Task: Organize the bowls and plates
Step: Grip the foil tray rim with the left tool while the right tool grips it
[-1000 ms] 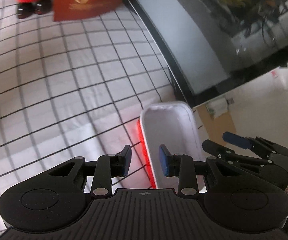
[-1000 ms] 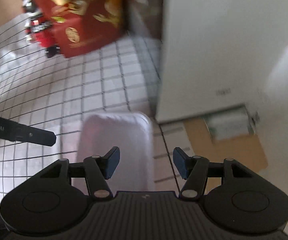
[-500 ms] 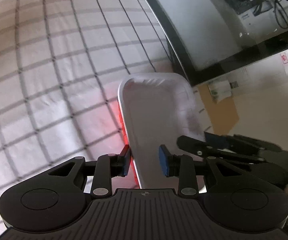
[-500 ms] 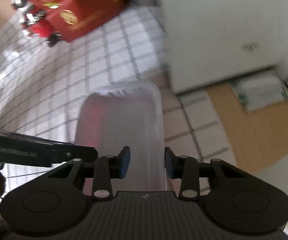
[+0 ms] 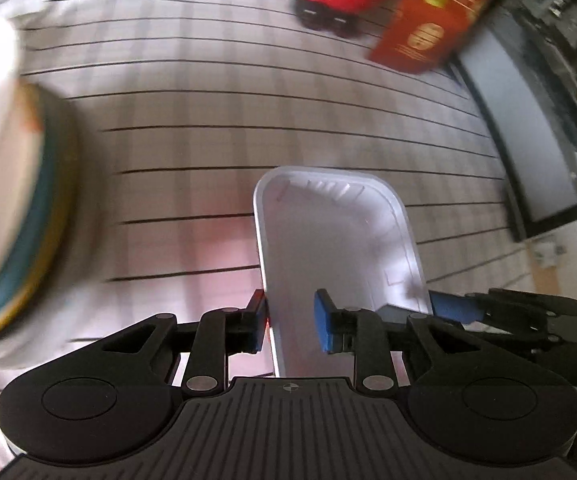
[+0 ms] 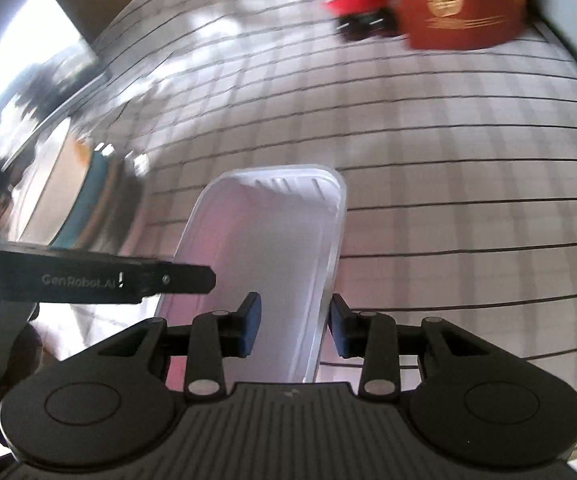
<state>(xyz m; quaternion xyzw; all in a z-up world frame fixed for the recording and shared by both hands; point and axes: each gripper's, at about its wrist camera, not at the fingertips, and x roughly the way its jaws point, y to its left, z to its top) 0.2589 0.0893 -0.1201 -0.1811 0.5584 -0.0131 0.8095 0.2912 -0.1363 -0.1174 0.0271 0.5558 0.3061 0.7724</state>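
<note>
Centrally, the white tray (image 5: 328, 240) is gripped at both long rims: left gripper (image 5: 290, 326) jaws closing on one rim, right gripper (image 6: 294, 326) clamped on the other. Blurred stacked plates (image 5: 12, 208) at 9 o'clock, cut off.

Tray (image 5: 340, 240): white, rectangular with rounded corners, shallow, raised rim, faint ribbing inside its far end; a red glow shows beneath its left edge.
Tray pose: long axis running away from both cameras, empty inside, over the checked cloth (image 5: 208, 152).
Tray grip: each long rim sits between a pair of tongs, near its close end.
Plate stack (image 5: 12, 216): round plates, a pale one on top, teal and yellow edges below, blurred.
Plate stack place: on the cloth, to the left of the tray, apart from it.
</note>
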